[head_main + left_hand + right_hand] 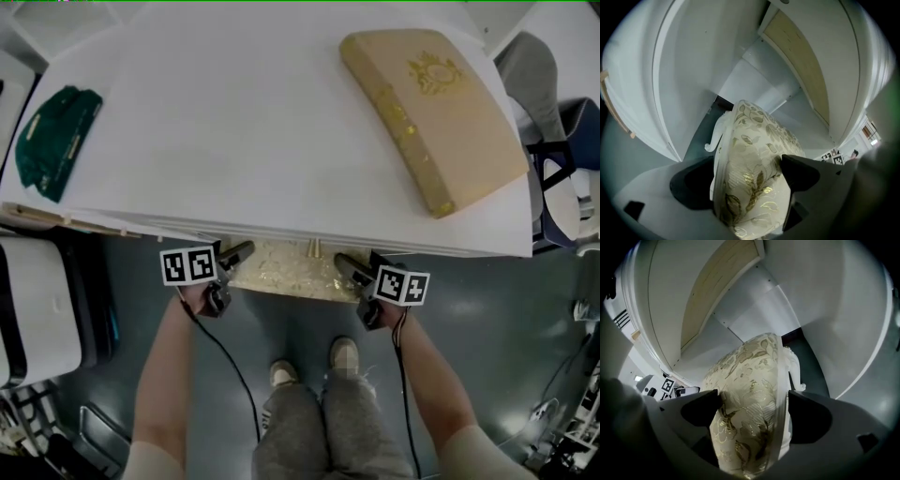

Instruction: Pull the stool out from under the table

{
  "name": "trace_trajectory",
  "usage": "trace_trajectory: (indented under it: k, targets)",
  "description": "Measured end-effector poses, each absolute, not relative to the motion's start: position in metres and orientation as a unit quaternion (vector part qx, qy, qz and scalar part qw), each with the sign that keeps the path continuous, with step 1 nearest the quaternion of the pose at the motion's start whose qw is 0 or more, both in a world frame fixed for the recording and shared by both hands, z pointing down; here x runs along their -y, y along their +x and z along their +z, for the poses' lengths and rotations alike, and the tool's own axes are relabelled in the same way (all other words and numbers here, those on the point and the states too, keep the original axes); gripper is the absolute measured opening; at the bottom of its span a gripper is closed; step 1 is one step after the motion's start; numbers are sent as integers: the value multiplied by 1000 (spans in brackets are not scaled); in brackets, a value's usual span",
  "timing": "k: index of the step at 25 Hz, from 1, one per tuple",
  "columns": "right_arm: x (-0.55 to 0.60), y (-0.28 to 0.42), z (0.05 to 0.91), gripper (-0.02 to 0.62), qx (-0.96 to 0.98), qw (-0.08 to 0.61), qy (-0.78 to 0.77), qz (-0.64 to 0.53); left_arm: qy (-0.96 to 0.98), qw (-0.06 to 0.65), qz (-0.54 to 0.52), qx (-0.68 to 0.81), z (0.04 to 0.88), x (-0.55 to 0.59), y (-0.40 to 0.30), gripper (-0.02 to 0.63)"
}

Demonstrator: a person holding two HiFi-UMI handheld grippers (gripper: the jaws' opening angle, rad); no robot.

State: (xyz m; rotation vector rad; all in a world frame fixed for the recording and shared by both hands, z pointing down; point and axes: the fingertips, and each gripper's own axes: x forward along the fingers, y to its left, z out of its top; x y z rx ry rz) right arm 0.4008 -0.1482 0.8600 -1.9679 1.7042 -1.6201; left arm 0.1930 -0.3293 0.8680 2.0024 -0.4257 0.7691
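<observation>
The stool is tucked under the white table. Its gold, leafy top peeks out in the middle of the head view. The left gripper and the right gripper each have their jaws wide apart around its edge.

Cream stool with gold leaf pattern; white table.

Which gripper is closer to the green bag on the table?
Left. The left gripper is at the left end of the stool seat, below the table edge, on the side of the green bag. The right gripper is at the seat's other end, farther from the bag.
</observation>
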Motion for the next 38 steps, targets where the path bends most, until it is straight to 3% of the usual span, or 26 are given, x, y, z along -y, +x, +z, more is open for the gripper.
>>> trace_trajectory:
  k: [9,22,38]
  targets:
    - [153,399,861,457,-571,43,-632,-522,812,461,336,123,873,328,202,442]
    - [122,392,833,456,-571,11,-632,-524,808,476,302,171,856,281,176,442]
    - [108,270,721,456,-632,-42,-557,-537,781,500,241,284,736,215,22,443]
